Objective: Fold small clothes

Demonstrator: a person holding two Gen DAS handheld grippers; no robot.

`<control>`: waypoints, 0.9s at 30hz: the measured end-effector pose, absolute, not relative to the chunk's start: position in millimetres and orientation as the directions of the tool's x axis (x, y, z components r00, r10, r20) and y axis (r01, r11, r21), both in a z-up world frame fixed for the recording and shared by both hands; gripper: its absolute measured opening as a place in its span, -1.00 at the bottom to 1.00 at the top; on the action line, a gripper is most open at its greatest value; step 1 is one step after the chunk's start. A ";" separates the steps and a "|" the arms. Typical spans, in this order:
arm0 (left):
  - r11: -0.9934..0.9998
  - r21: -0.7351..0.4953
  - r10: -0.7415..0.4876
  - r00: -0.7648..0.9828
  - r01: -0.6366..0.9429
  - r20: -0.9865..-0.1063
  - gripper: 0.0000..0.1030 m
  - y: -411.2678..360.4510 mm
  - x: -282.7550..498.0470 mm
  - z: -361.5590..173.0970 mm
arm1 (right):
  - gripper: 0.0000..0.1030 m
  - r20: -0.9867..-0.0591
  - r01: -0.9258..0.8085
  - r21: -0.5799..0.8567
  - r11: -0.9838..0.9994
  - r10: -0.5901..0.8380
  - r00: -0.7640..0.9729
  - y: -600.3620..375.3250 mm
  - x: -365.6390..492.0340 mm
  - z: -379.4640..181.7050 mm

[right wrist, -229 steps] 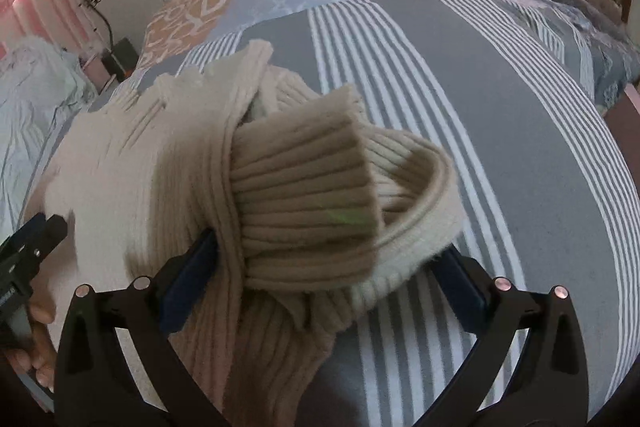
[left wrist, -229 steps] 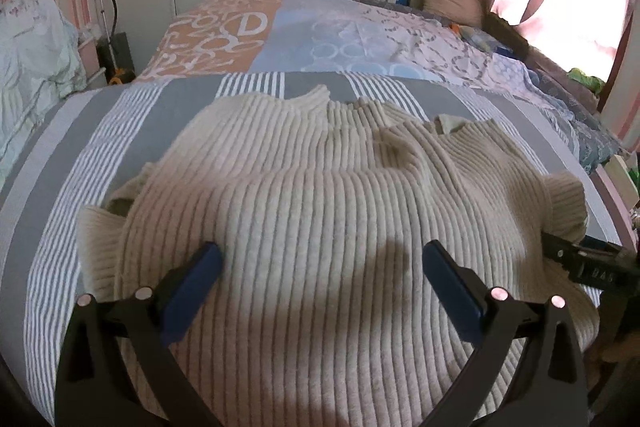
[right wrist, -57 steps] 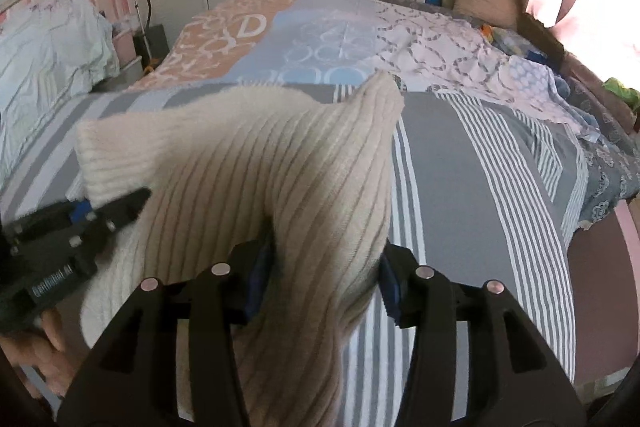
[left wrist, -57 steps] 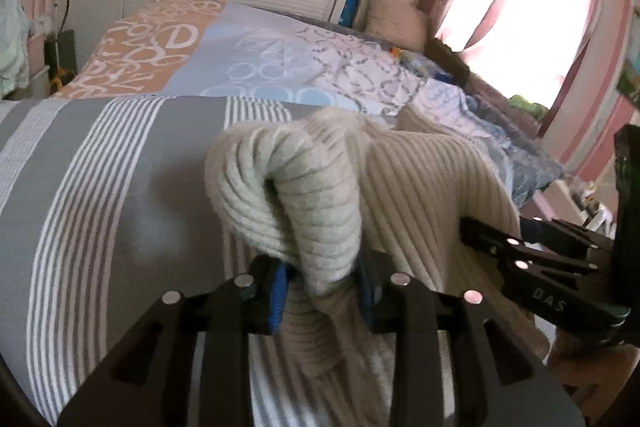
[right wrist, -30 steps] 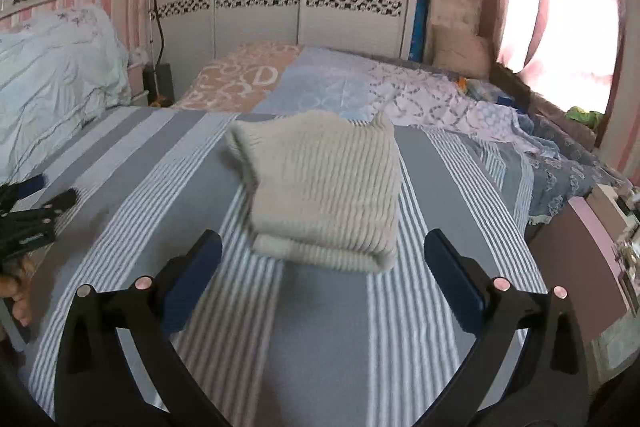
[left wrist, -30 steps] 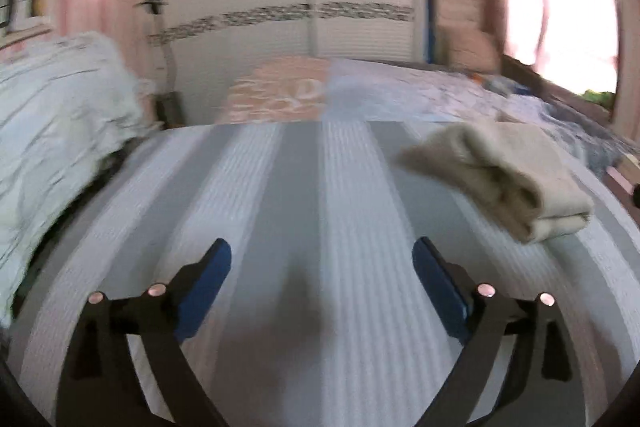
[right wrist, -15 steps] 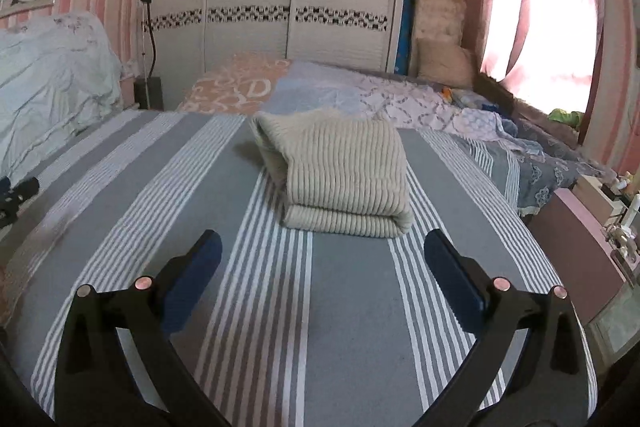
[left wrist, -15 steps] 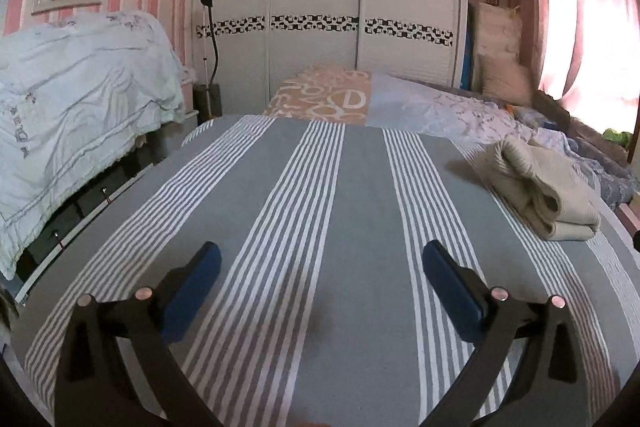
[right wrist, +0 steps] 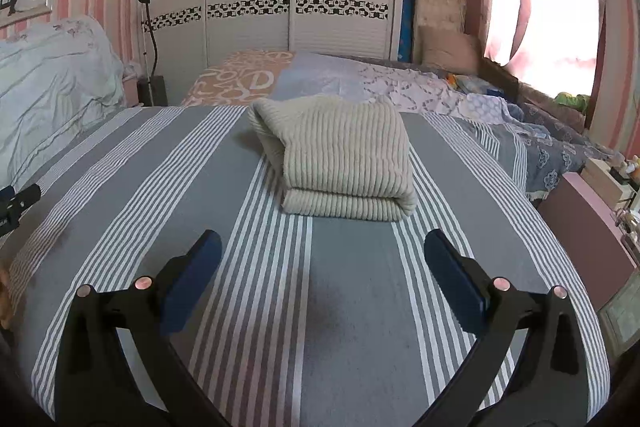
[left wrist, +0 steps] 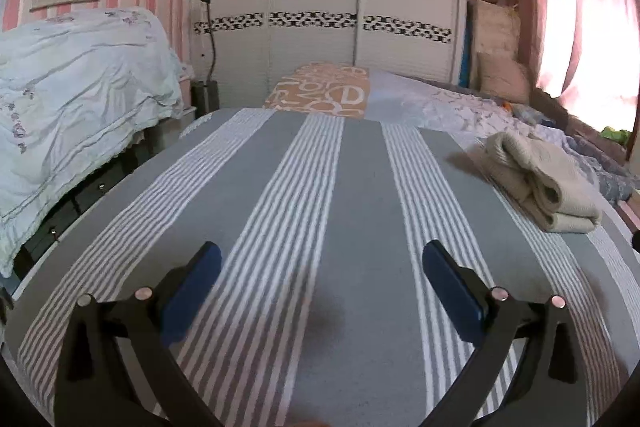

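Left hand-held gripper point(left wrist: 320, 269) and right hand-held gripper point(right wrist: 322, 267) both spread wide, empty, low over grey white-striped bedspread point(right wrist: 224, 227). Folded cream ribbed-knit sweater point(right wrist: 340, 163) lies ahead of right; left view shows its layered edge point(left wrist: 540, 179) far right.

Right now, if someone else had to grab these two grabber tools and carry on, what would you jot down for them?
Left gripper: open, holding nothing, above the striped bedspread.
Right gripper: open, holding nothing, pointed at the sweater.
Cream ribbed sweater: folded into a compact stack, lying on the bedspread ahead of the right gripper; in the left view it sits off to the right.
Done: this sweater looks folded and set down.
Left: no other small garment to fold is visible on the bedspread; if one turns up, fold it next.
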State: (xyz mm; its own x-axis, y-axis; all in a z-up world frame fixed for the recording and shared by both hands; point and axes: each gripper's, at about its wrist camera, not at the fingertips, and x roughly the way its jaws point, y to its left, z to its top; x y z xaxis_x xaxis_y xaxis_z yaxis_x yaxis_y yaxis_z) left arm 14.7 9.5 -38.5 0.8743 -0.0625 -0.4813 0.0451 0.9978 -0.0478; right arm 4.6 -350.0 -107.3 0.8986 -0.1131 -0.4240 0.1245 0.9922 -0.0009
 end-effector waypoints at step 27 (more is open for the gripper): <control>0.996 -0.049 -0.090 0.871 0.076 -0.484 0.96 -2.7 7.2 -34.7 | 0.94 -0.422 0.107 0.010 0.994 -0.093 0.902 -344.7 5.4 -105.2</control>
State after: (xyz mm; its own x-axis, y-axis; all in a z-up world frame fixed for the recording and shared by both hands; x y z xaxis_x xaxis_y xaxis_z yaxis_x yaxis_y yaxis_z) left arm 7.2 -2.7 -34.7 0.8705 -0.0900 -0.4838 0.0757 0.9959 -0.0492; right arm 5.4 -344.7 -105.2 0.9019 -0.0929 -0.4219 0.1073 0.9942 0.0104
